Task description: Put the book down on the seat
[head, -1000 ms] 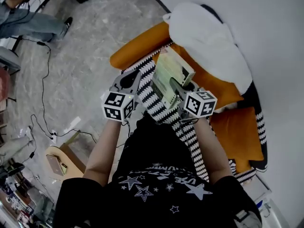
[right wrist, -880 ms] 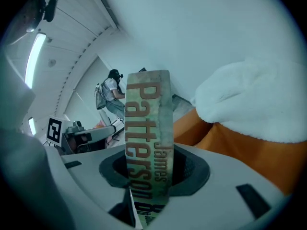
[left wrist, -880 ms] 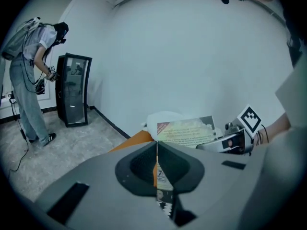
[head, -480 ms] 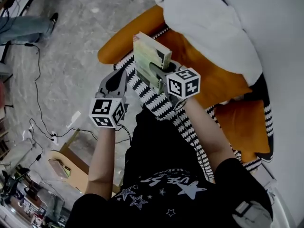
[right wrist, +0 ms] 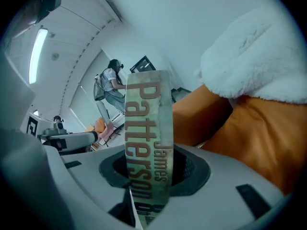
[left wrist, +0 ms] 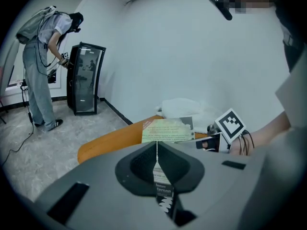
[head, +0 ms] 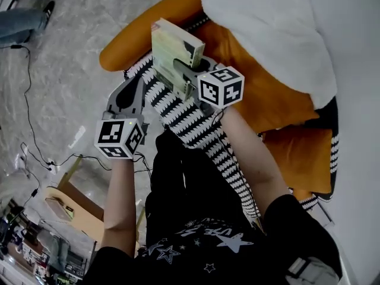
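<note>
While right tool (head: 185, 76) clamps book (head: 169, 49) — edgewise.

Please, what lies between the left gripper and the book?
In the head view, a black-and-white striped throw lies between the left gripper and the book; the two are apart.

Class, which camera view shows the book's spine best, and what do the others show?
The right gripper view: the book, clamped in the right gripper, fills the middle with its spine lettering large and legible. The head view shows it from above, lettering unreadable. The left gripper view shows only a small, distant cover.
</note>
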The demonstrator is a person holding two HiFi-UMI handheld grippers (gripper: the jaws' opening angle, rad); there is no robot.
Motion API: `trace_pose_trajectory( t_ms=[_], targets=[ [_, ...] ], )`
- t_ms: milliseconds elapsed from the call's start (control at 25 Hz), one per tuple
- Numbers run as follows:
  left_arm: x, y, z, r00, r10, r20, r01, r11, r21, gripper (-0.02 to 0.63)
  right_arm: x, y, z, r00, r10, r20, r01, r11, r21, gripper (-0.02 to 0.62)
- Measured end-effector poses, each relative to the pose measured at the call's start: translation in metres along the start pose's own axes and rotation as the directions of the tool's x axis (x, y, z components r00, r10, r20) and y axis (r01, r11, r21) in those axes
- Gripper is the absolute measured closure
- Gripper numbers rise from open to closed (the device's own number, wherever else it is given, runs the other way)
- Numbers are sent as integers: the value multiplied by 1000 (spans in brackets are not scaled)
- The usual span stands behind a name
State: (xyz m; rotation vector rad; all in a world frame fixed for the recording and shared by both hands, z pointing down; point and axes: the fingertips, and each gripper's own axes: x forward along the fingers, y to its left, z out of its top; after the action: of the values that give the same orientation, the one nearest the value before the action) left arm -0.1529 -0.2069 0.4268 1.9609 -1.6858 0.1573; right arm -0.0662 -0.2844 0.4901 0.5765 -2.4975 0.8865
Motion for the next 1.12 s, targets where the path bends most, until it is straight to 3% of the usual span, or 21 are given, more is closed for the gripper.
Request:
trace_pose_trajectory(
  t_ms=[320,600,760,920,1120],
  targets=[
    [-22,-5,-26,1000,23,-21,-24,997,-71,592,-4,-3,-8,1000,6,-21,-6,1000,13,428],
    [-31,1,-35,999,43,-21,-45,995,-87,592,0,-31,-24,992,-125,-34,127,990,61,419],
    [-28,2,-39,999,46,-17,-47,995,-87,592,1,-51,-39,979,-192,-68,200,968,151,397],
    [-24,0,-45,999,39,-18,-40,995,-87,592,0,-77,-67,960,-209,-188,249,943,221,376],
    [-17,-5,-57,999,18,-50,-22,997,-73,592,-9,-97,-100,950,-186,-250,277,871,405,368]
  ],
)
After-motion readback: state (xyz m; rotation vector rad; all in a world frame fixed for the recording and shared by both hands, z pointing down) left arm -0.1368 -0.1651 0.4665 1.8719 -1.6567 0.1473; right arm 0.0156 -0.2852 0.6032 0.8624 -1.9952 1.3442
